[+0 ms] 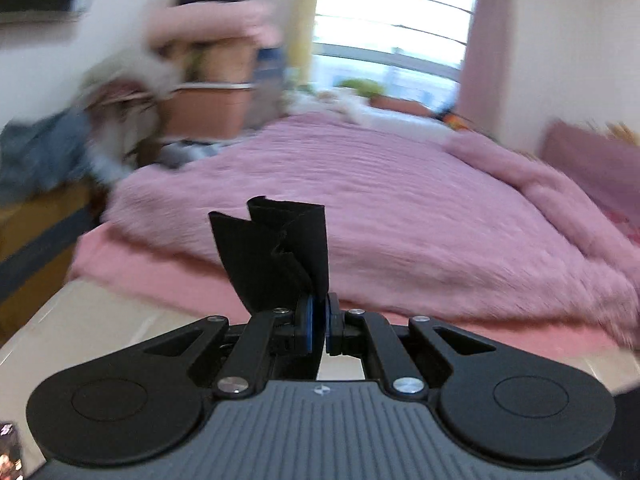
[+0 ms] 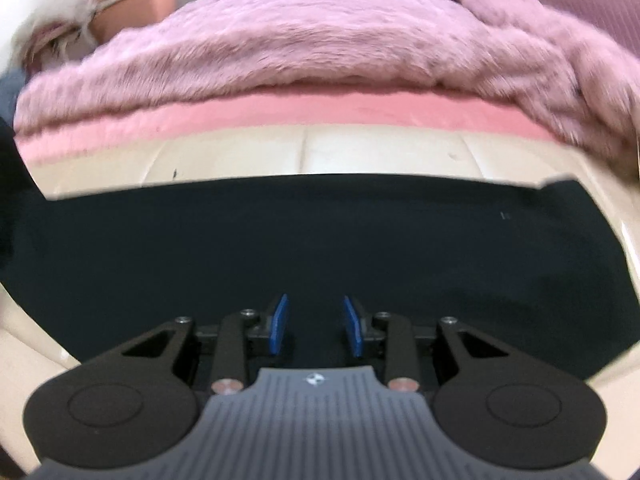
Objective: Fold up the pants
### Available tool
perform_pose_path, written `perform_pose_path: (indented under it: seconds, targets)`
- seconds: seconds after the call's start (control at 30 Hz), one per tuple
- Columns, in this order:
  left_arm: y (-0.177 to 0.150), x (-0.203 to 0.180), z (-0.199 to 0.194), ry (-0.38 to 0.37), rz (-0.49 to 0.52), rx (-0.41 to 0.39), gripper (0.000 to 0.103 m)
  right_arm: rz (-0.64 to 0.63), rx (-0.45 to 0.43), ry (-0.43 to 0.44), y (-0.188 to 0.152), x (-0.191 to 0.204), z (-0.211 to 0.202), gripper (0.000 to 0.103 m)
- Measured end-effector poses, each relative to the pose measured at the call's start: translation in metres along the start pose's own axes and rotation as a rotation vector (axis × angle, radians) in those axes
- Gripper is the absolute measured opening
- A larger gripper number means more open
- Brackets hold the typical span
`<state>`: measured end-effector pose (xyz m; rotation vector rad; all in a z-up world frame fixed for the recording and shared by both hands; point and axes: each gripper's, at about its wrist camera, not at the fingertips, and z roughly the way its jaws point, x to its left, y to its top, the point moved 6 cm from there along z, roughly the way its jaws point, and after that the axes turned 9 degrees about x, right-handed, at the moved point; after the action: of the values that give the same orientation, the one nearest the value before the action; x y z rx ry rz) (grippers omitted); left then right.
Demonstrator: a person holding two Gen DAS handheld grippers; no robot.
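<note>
Black pants [image 2: 280, 240] spread flat; left hand-held gripper [image 1: 320, 320] pinches bunched corner, right hand-held gripper [image 2: 316, 326] parted.

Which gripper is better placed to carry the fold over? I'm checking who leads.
Left. The left gripper is already shut on an edge of the black pants. The right gripper hangs over the cloth with its pads apart, holding nothing.

A home bedroom: bed [image 1: 360, 184] under fluffy pink blanket [image 2: 300, 40], curtained window [image 1: 392, 20].
</note>
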<state>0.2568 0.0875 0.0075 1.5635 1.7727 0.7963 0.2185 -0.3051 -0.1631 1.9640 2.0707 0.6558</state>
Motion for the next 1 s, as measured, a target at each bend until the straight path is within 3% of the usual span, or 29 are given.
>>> perform_pose_path:
  seconds: [0.17, 0.3, 0.37, 0.5, 0.6, 0.63, 0.7, 0.8, 0.9, 1.0]
  targets:
    - [-0.05, -0.116, 0.028, -0.087, 0.213, 0.07, 0.005, 0.056, -0.034, 0.034, -0.008, -0.02, -0.015, 0.027]
    - [-0.125, -0.185, 0.055, -0.162, 0.384, 0.213, 0.005, 0.097, -0.028, 0.045, -0.023, -0.036, -0.018, 0.027]
    - [-0.167, -0.207, 0.068, -0.201, 0.458, 0.326, 0.006, 0.121, -0.017, 0.047, -0.032, -0.044, -0.018, 0.028]
    - [-0.2, -0.205, 0.083, -0.308, 0.442, 0.459, 0.025, 0.147, 0.002, 0.059, -0.049, -0.05, -0.017, 0.028]
    - [-0.194, -0.196, 0.074, -0.382, 0.433, 0.464, 0.041, 0.15, 0.014, 0.07, -0.056, -0.051, -0.014, 0.028]
    - [-0.192, -0.198, 0.07, -0.388, 0.448, 0.449, 0.05, 0.151, 0.017, 0.076, -0.057, -0.051, -0.012, 0.028]
    - [-0.19, -0.195, 0.064, -0.376, 0.503, 0.409, 0.054, 0.148, 0.015, 0.088, -0.057, -0.049, -0.011, 0.028]
    - [-0.192, -0.203, 0.068, -0.352, 0.592, 0.399, 0.055, 0.13, 0.008, 0.101, -0.054, -0.042, -0.008, 0.028]
    - [-0.193, -0.21, 0.084, -0.359, 0.601, 0.425, 0.055, 0.109, 0.005, 0.113, -0.052, -0.034, -0.006, 0.028]
    - [-0.195, -0.206, 0.096, -0.374, 0.544, 0.459, 0.036, 0.086, 0.007, 0.107, -0.051, -0.032, -0.005, 0.028]
